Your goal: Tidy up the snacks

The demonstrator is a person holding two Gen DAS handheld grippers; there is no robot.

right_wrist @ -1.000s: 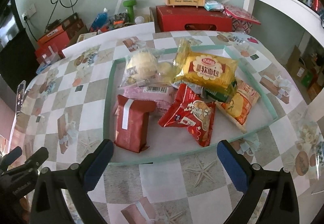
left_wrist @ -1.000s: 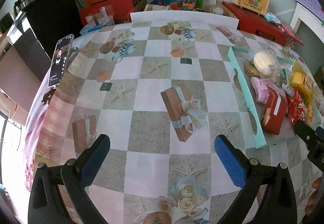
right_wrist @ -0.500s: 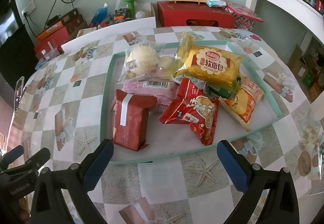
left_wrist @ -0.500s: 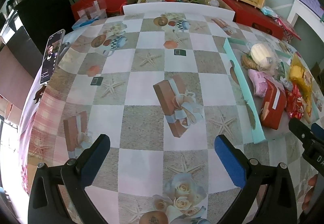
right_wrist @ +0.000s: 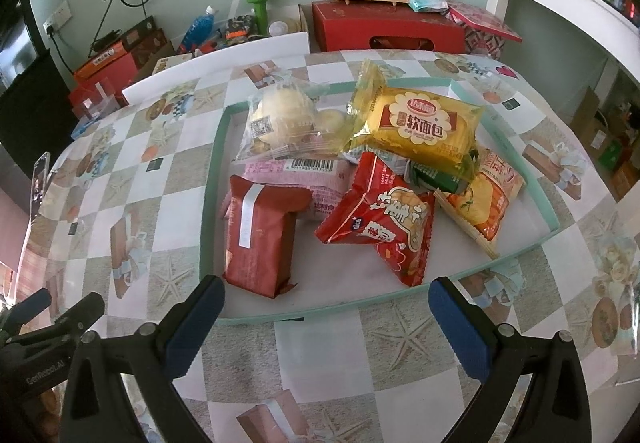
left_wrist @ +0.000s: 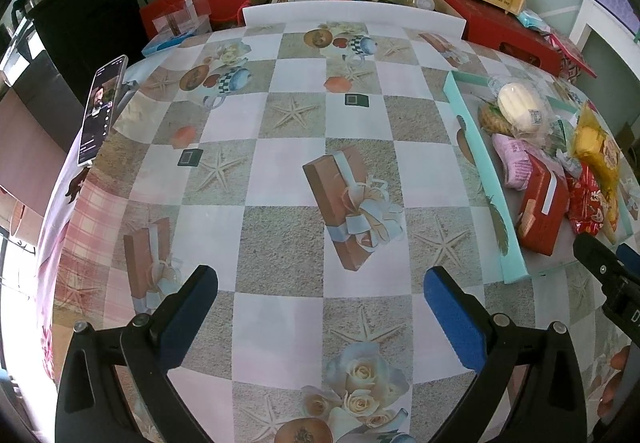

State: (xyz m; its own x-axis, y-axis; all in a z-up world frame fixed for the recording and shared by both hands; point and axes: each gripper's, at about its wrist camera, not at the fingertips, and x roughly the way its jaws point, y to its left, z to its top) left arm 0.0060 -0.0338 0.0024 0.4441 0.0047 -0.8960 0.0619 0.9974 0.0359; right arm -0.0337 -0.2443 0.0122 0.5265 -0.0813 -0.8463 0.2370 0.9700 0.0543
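The worktop (left_wrist: 280, 235) is covered by a checked cloth printed with starfish, parcels and roses; boxes (right_wrist: 384, 25) are stacked against the wall beyond it. A phone (left_wrist: 100, 111) is propped far left of the left claw (left_wrist: 320, 307), which is held wide apart and empty over bare cloth. Just ahead of the right claw (right_wrist: 326, 317), likewise spread and empty, a shallow green-rimmed tray (right_wrist: 208, 211) is seen, in which a dark red packet (right_wrist: 260, 235), a red snack bag (right_wrist: 380, 223), a yellow bread packet (right_wrist: 420, 127) and clear-wrapped buns (right_wrist: 284, 123) are piled.

Table (left_wrist: 288, 247): checkered printed cloth.
Tray (right_wrist: 208, 211): on cloth, 12 o'clock in right view, holding snacks.
Phone (left_wrist: 102, 111): propped at table's 9 o'clock edge.
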